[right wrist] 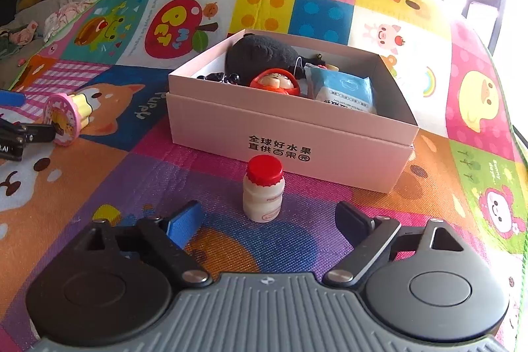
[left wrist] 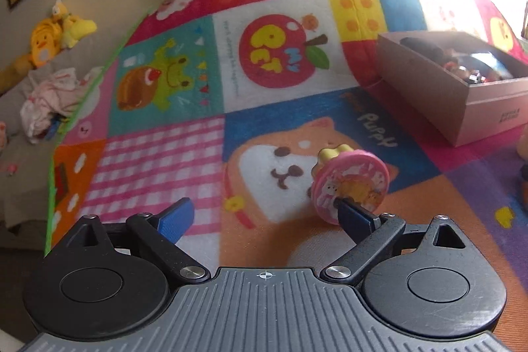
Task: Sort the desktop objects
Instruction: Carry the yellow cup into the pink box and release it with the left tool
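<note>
Currently, step in hand: two loose items are waiting outside the pink cardboard box (right wrist: 290, 134), so the sorting looks part done; each gripper is lining up on one of them.
Yogurt drink bottle (right wrist: 263, 188): standing upright on the patchwork play mat (right wrist: 379, 213), just in front of the box's printed front wall.
Right gripper (right wrist: 265, 221): its jaws are standing wide apart with nothing between the pads; the bottle is sitting just beyond the fingertips, centred between them.
Toy stamp (left wrist: 349, 183): a pink round disc with a yellow knob, lying tipped on the mat to the left of the box, well apart from it.
Left gripper (left wrist: 264, 213): spread wide and gripping nothing; its right fingertip (left wrist: 354, 213) is overlapping the disc's face, though contact is unclear.
Box contents: a black plush (right wrist: 260, 55), a red doll figure (right wrist: 275, 81) and a blue wipes pack (right wrist: 343, 89) are lying inside.
Next move, as a judgement: the right gripper is needing to slide forward around the bottle's body and close gently; the left needs re-centring on the stamp.
</note>
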### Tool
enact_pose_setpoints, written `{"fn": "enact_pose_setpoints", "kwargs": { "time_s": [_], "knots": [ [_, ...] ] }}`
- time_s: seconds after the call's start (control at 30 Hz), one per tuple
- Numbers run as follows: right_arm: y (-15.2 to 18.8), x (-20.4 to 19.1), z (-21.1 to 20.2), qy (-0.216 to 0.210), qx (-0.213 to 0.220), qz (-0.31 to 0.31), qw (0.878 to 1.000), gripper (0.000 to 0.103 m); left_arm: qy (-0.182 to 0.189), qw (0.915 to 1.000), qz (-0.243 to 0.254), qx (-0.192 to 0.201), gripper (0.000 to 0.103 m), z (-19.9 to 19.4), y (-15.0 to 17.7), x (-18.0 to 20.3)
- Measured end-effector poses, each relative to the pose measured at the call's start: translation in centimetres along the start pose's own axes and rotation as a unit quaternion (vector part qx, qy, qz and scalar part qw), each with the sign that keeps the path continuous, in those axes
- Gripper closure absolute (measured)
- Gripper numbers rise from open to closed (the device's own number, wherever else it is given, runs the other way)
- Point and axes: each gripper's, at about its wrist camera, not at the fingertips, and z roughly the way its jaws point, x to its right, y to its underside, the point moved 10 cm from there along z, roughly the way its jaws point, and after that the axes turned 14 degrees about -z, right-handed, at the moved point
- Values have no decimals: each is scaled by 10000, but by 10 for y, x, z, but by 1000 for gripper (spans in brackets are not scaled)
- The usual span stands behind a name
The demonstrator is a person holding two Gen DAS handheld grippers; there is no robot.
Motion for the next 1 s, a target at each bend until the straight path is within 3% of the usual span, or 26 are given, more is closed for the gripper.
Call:
{"fn": "enact_pose_setpoints", "kwargs": {
  "time_s": [0.07, 0.13, 0.23, 0.37, 0.57, 0.63, 0.8, 1.0],
  "knots": [
    [0, 0, 0, 10, -14, -6, 10000, 13, 629, 9977, -229, -80, 6, -9, 0, 11],
    [0, 0, 1, 23, -18, -12, 10000, 10, 939, 9953, -229, -103, 5, -13, 2, 27],
    [0, -1, 0, 56, -15, -37, 10000, 9, 744, 9971, -153, -59, 5, -4, 4, 42],
    [-1, 0, -1, 106, 18, -52, 9999, 9, 690, 9954, -625, -204, 6, 13, 5, 46],
    [-1, -1, -1, 103, 26, -75, 9999, 9, 649, 9946, -719, -371, 26, 30, 5, 52],
    [-2, -2, -4, 127, 88, -83, 9998, 9, 581, 9948, -745, -381, 42, 34, 6, 49],
    [-4, 2, -4, 117, 143, 13, 9998, 22, 769, 9944, -655, -319, 42, 20, 6, 50],
    [-14, 2, -2, 134, 215, -43, 9997, 46, 1210, 9916, -304, -348, 42, -11, 17, 70]
  ]
}}
